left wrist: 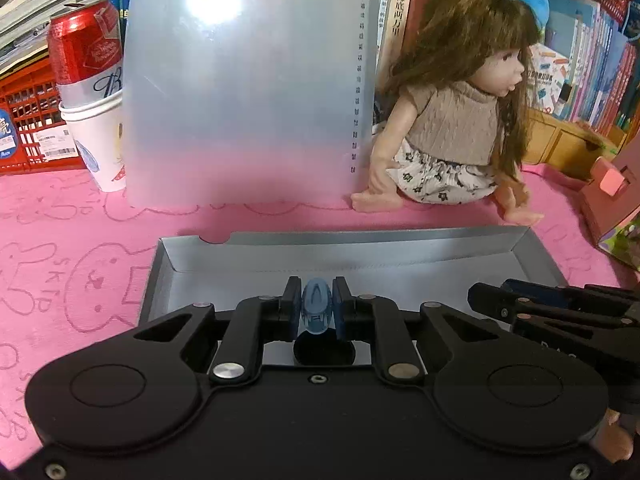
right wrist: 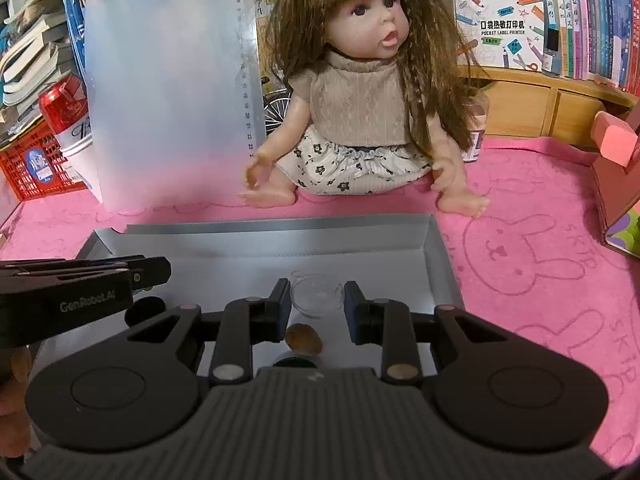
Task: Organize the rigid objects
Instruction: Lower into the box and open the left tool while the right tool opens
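Note:
A shallow grey tray [left wrist: 400, 250] [right wrist: 280, 226] lies on the pink rabbit-print cloth, and both grippers hover over it. My left gripper [left wrist: 316, 292] is shut on a small translucent blue capsule-shaped piece [left wrist: 316, 314]. A black round piece [left wrist: 324, 352] lies in the tray under it. My right gripper [right wrist: 317, 292] has its pads against the sides of a small clear round dish [right wrist: 318, 296]. Beneath it in the tray lie a brown nut-like lump [right wrist: 304, 338] and a black round piece [right wrist: 296, 362]. Each gripper shows in the other's view, the right gripper [left wrist: 500, 300] and the left gripper [right wrist: 160, 272].
A long-haired doll [right wrist: 360, 112] sits just behind the tray. Beside it stands a frosted plastic board [left wrist: 244, 88], then a red can in stacked paper cups [left wrist: 88, 80] and a red crate [left wrist: 28, 120]. A pink box [right wrist: 616, 184] stands at the right, with books along the back.

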